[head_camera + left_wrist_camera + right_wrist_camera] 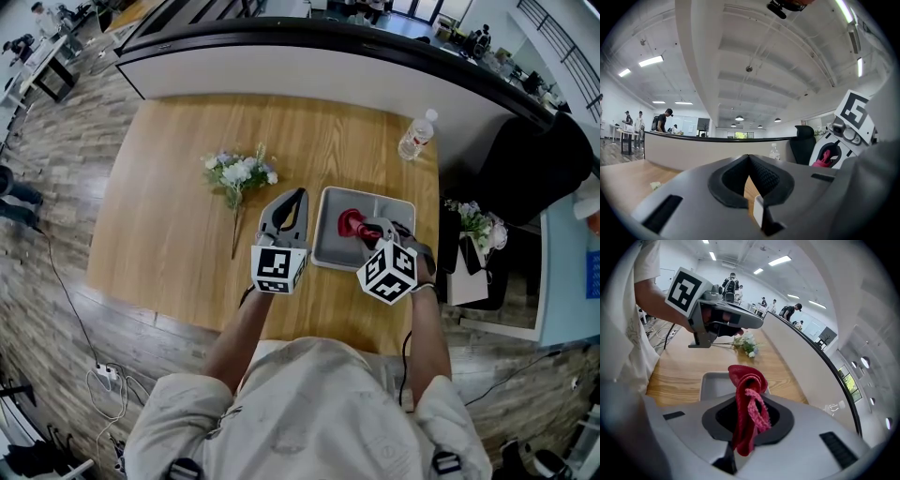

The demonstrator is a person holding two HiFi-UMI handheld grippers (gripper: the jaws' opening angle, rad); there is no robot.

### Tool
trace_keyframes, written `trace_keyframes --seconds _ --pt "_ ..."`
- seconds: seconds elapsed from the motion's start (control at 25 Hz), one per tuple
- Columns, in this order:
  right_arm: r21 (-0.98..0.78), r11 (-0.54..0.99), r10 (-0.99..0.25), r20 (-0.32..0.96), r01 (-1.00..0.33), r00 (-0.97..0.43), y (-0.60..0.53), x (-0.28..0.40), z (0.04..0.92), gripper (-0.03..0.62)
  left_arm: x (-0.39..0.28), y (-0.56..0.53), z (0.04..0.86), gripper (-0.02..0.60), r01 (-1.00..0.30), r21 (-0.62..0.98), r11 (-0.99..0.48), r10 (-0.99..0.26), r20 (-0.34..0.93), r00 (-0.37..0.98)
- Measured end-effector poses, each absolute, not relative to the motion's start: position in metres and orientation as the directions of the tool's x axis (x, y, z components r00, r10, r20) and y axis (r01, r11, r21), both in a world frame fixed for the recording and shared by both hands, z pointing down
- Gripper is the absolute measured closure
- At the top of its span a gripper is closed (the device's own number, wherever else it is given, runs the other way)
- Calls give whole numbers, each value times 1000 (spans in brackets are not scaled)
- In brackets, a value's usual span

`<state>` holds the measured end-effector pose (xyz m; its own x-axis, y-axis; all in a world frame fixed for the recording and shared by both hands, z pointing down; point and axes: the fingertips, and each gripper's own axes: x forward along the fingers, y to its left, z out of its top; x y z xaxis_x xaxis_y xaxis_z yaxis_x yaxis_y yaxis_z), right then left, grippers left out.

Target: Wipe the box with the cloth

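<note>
While the cloth [746, 380] is clamped between the jaws of the right tool [367, 228], the task is judged to be at its early or middle stage: the cloth is taken up and brought over the box [386, 208], but no wiped area can be told apart from an unwiped one, and contact between cloth and box floor cannot be confirmed from any view. Remaining, by that judgement: the strokes across the box's floor and walls, and the setting down of the cloth. Items counted: Box, one, grey, shallow, tray-like, lying flat on the wooden bench [169, 216] near its right front corner, directly ahead of the right tool. Cloth, one, red, bunched, projecting upward past the jaw tips. Tools, two: the right as described; the left tool [748, 157] held just left of the box, above the bench, its jaws brought together at the tips with nothing between them. Flower bunches, two: one [239, 176] laid on the bench left of the box, one [473, 225] off the bench beyond its right edge. Water bottle [417, 137], one, clear, placed at the far right corner of the bench.
</note>
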<state>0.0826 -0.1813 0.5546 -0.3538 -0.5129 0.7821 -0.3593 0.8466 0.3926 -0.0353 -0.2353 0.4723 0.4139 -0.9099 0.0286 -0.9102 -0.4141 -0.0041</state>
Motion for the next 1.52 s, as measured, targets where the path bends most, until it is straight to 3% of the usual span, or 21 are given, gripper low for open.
trace_keyframes --seconds 0.6,1.0,1.52 --pt "495 810 -579 759 -314 -298 -241 52 567 530 -62 -231 472 574 -932 -12 -362 -932 30 362" --pt "455 840 -531 801 -297 -275 -267 28 611 530 -83 -225 482 573 -946 -17 -323 -945 59 321" --pt "332 854 -469 823 -400 -319 -270 23 631 531 -91 -229 495 574 -955 -3 -296 -951 92 295"
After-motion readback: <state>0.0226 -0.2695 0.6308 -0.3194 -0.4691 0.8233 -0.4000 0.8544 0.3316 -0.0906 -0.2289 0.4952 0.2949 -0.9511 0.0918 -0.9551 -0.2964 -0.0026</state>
